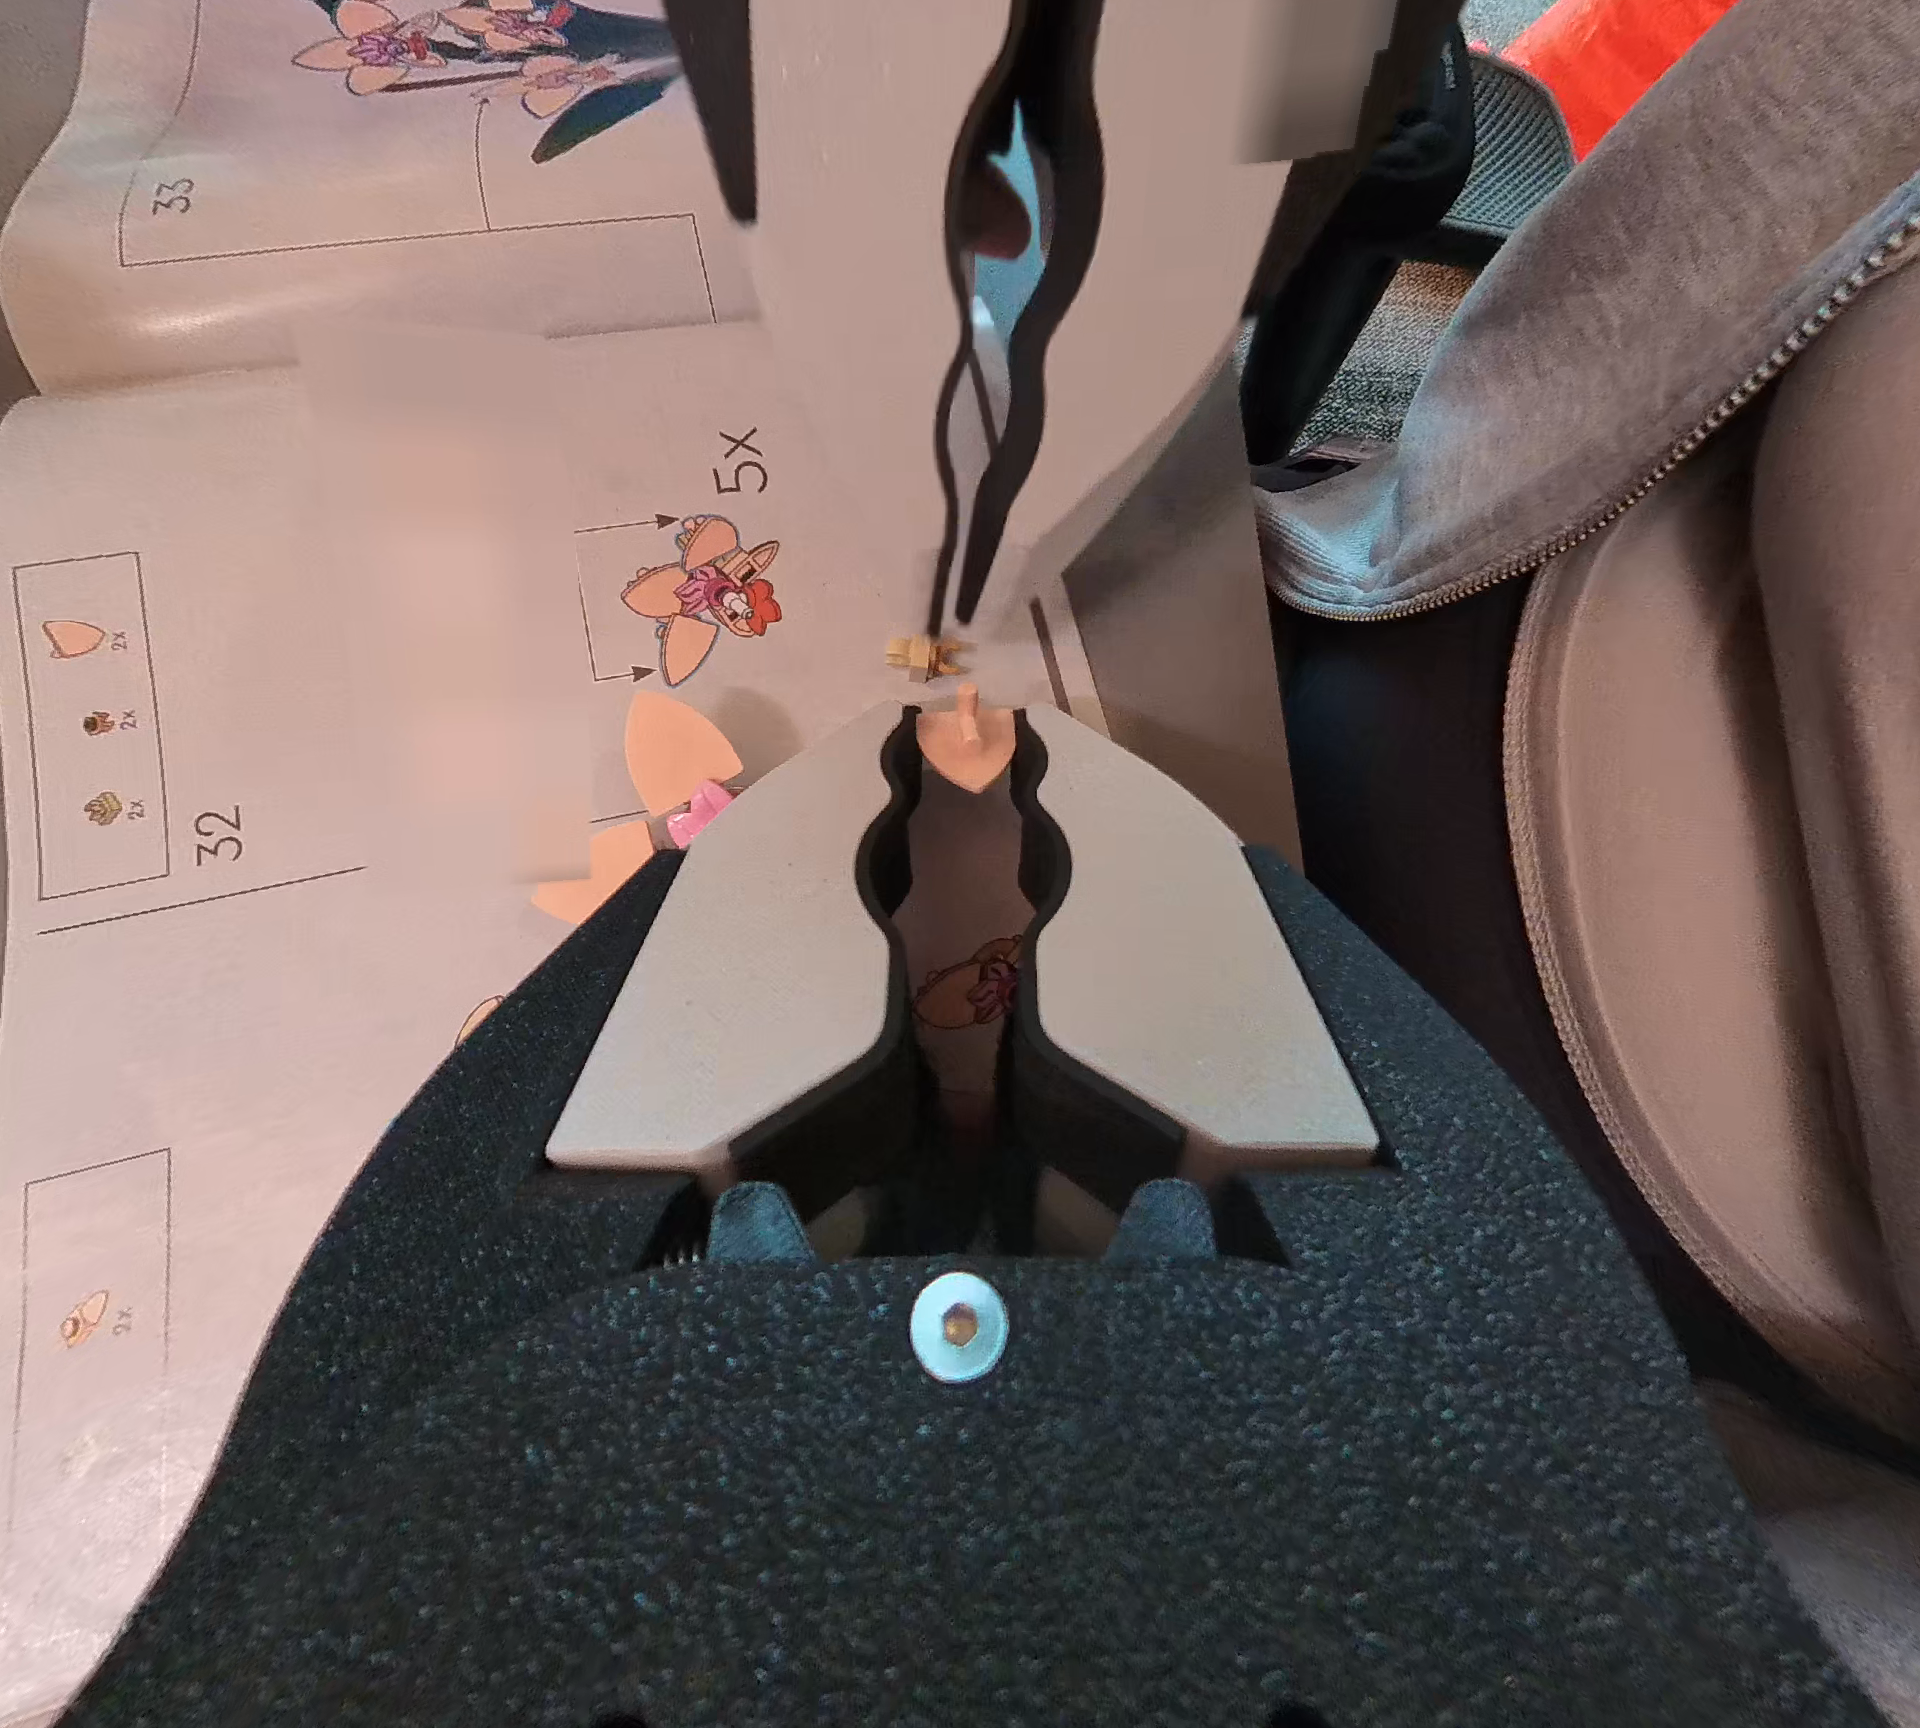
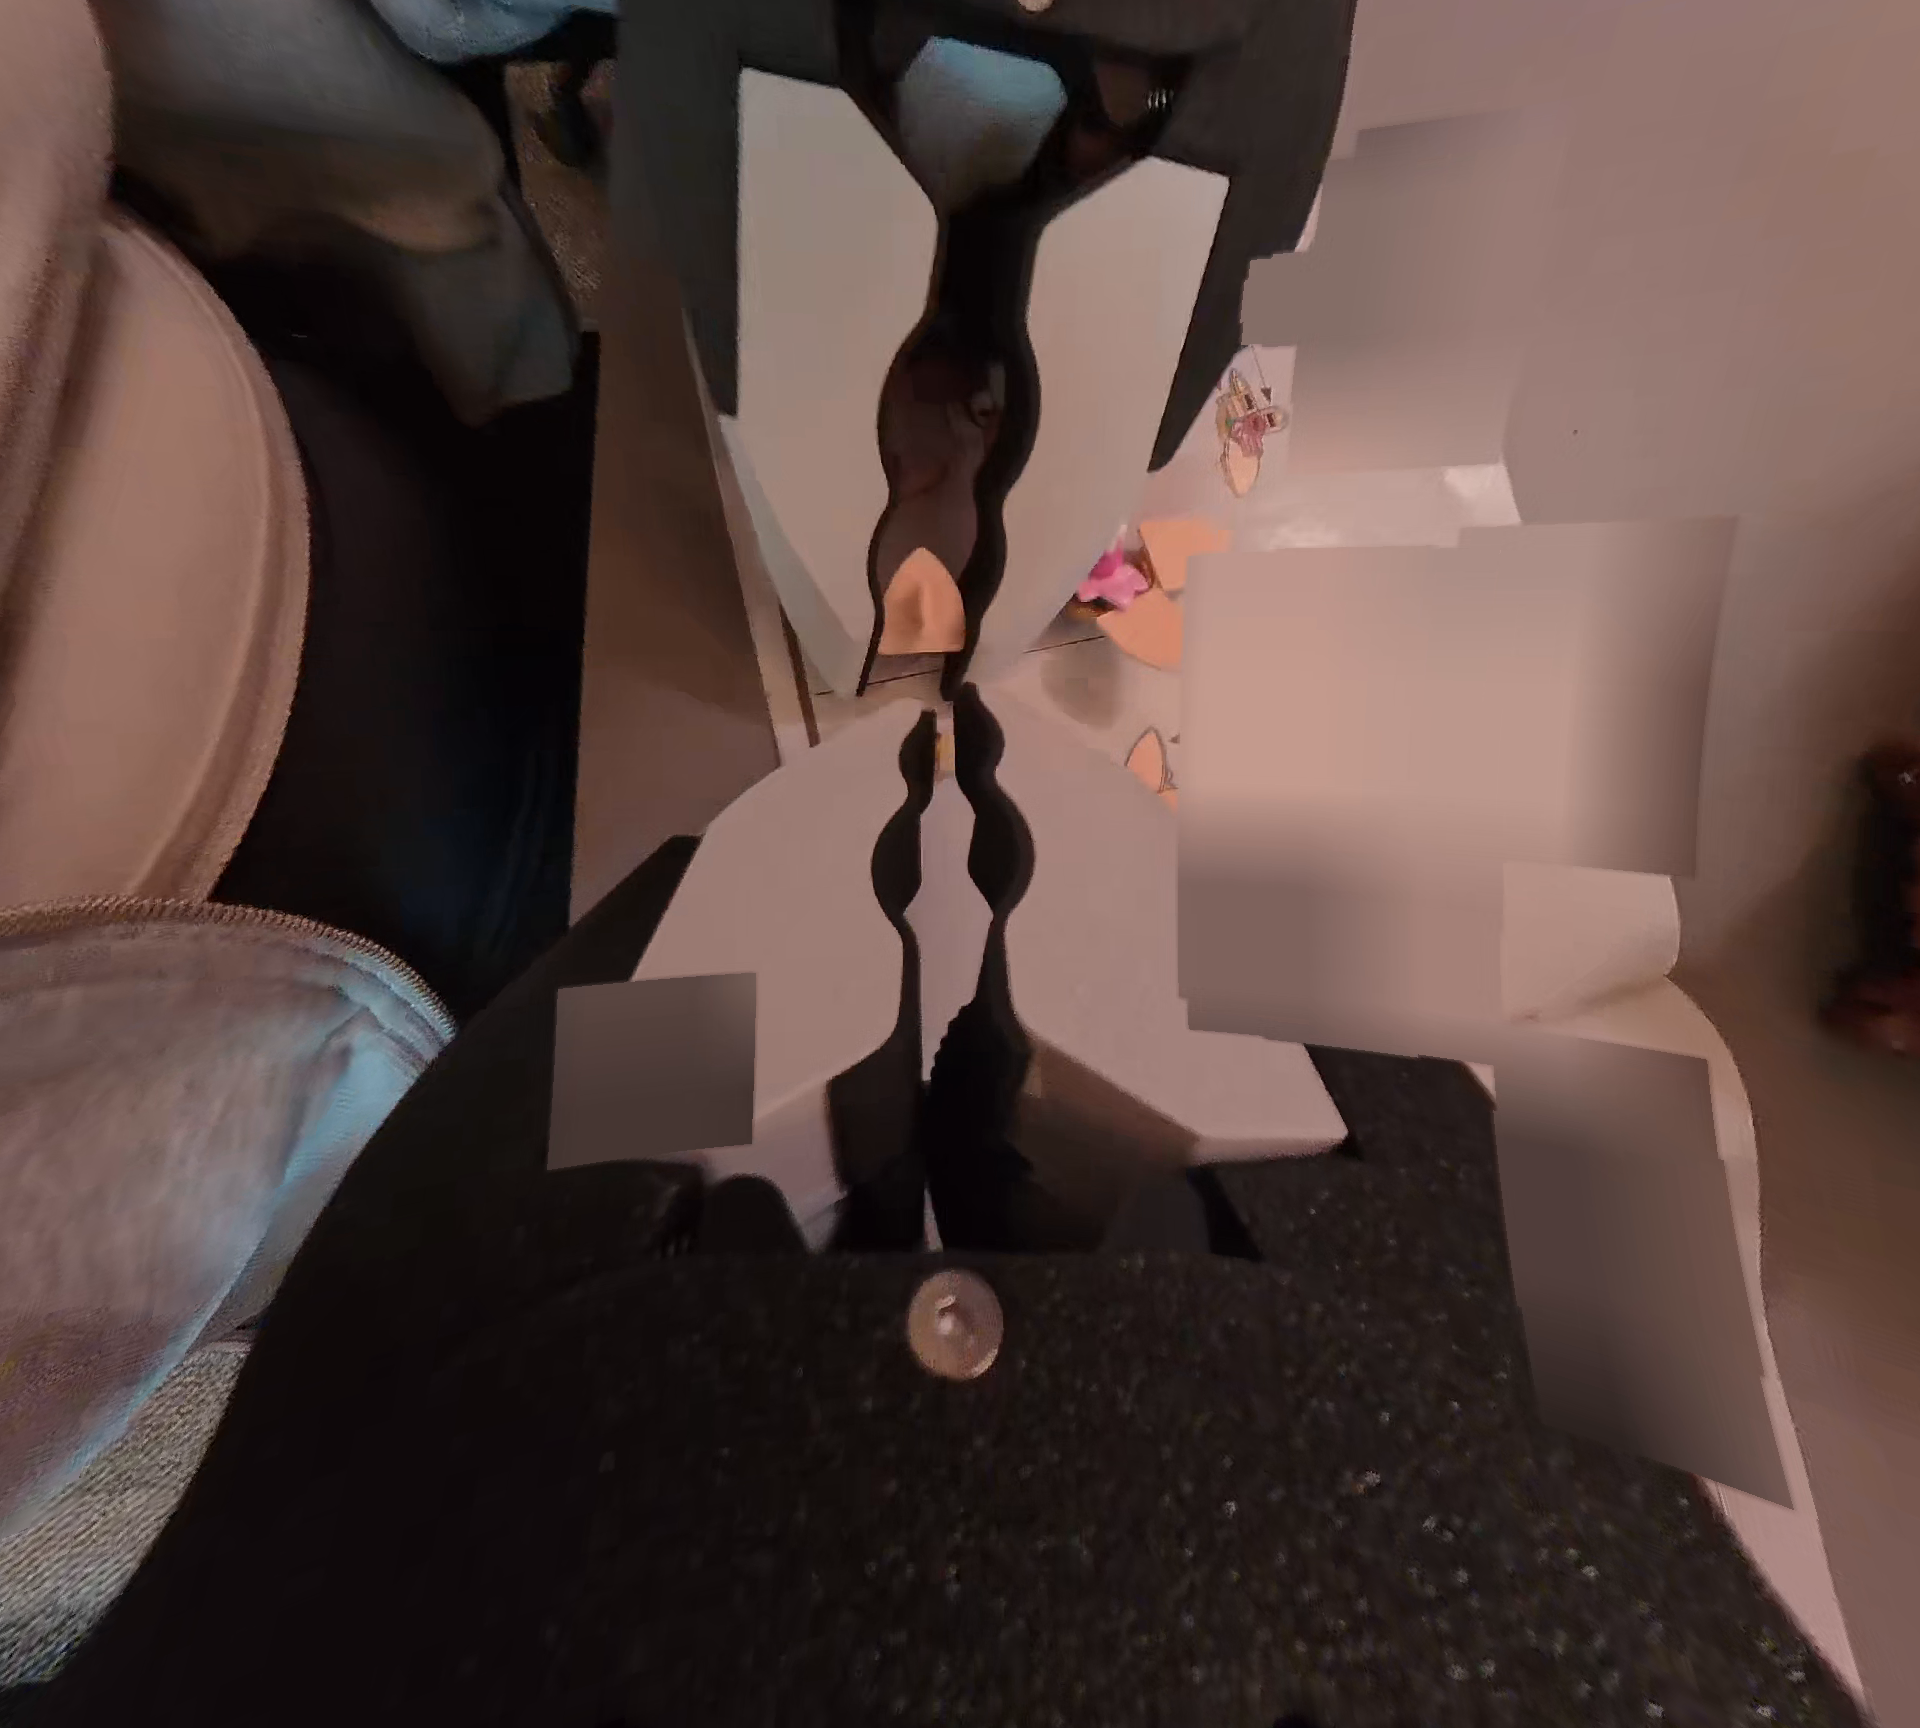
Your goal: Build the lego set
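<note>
L gripper (image 1: 966, 748) closed on peach petal piece (image 1: 964, 759), stem fwd. R gripper (image 1: 951, 629) opposite, tips pinching small tan clip piece (image 1: 923, 655), just apart from petal stem. Both over open instruction booklet (image 1: 312, 452).

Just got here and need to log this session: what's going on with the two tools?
A person is building a Lego flower over an open instruction booklet. The left tool is shut on a peach petal piece, its small stem pointing forward. The right tool, coming in from opposite, pinches a small tan connector piece just ahead of that stem, not yet joined. A partly built flower lies on the booklet.
</note>
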### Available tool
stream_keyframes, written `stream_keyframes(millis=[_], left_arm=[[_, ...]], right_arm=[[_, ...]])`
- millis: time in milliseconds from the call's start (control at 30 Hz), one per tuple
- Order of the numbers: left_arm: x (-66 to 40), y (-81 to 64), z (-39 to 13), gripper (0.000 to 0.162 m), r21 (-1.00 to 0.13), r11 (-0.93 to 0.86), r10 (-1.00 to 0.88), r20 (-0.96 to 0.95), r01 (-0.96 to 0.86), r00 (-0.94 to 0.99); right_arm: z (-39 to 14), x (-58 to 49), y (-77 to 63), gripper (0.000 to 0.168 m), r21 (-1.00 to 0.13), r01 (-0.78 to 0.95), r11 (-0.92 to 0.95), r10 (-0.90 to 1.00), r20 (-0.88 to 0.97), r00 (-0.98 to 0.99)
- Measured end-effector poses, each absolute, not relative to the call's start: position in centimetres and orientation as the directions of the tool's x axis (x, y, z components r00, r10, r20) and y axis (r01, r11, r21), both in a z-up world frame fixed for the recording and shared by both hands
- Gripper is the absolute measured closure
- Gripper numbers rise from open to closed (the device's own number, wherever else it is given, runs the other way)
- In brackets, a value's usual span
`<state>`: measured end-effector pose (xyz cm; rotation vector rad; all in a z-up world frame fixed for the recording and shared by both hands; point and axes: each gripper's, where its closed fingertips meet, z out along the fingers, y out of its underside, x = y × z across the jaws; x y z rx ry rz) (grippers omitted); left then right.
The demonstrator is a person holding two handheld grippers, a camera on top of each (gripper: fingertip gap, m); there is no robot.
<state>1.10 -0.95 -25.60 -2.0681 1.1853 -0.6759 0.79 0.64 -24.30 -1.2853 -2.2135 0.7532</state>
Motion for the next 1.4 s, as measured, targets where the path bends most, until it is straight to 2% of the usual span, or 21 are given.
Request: stream_keyframes(millis=[133, 433, 667, 767, 933, 1067, 1133, 1267, 1333, 1400], left_arm=[[1.1, -1.0, -25.6, 0.146, -0.748, -0.377, -0.882, 0.11, -0.547, 0.458], [1.1, -0.9, -25.6, 0.146, -0.748, -0.381, -0.881, 0.117, -0.544, 0.458], [1.1, -0.9, -25.6, 0.146, -0.748, -0.382, -0.881, 0.117, -0.543, 0.457], [1.1, -0.9, -25.6, 0.146, -0.748, -0.381, -0.881, 0.117, -0.543, 0.458], [1.1, -1.0, -25.6, 0.146, -0.748, -0.382, -0.881, 0.119, -0.543, 0.458], [1.1, -1.0, -25.6, 0.146, -0.748, -0.383, -0.881, 0.119, -0.542, 0.458], [1.1, -1.0, -25.6, 0.146, -0.748, -0.384, -0.881, 0.121, -0.541, 0.457], [1.1, -0.9, -25.6, 0.146, -0.748, -0.383, -0.881, 0.12, -0.542, 0.457], [1.1, -0.9, -25.6, 0.146, -0.748, -0.381, -0.881, 0.117, -0.543, 0.458], [1.1, -1.0, -25.6, 0.146, -0.748, -0.381, -0.881, 0.117, -0.543, 0.457]], right_arm=[[-25.9, 0.8, 0.7, 0.166, -0.625, 0.669, 0.402, 0.887, 0.085, -0.453], [-25.6, 4.7, 3.3, 0.166, -0.659, 0.664, 0.354, 0.922, 0.125, -0.367], [-24.6, 7.0, 5.9, 0.162, -0.643, 0.712, 0.281, 0.96, 0.192, -0.205], [-24.5, 7.9, 6.0, 0.162, -0.621, 0.757, 0.206, 0.977, 0.167, -0.129], [-25.3, 8.2, 5.8, 0.152, -0.577, 0.798, 0.172, 0.981, 0.171, -0.088], [-25.2, 7.9, 6.0, 0.156, -0.546, 0.838, -0.018, 0.993, 0.088, 0.078], [-25.2, 7.8, 5.5, 0.15, -0.533, 0.839, -0.108, 0.986, 0.05, 0.158], [-26.1, 7.8, 6.0, 0.153, -0.529, 0.829, -0.182, 0.971, 0.039, 0.238], [-26.0, 7.5, 6.4, 0.157, -0.55, 0.815, -0.183, 0.969, 0.041, 0.245], [-25.7, 7.2, 6.3, 0.159, -0.562, 0.823, -0.079, 0.987, 0.074, 0.145]])
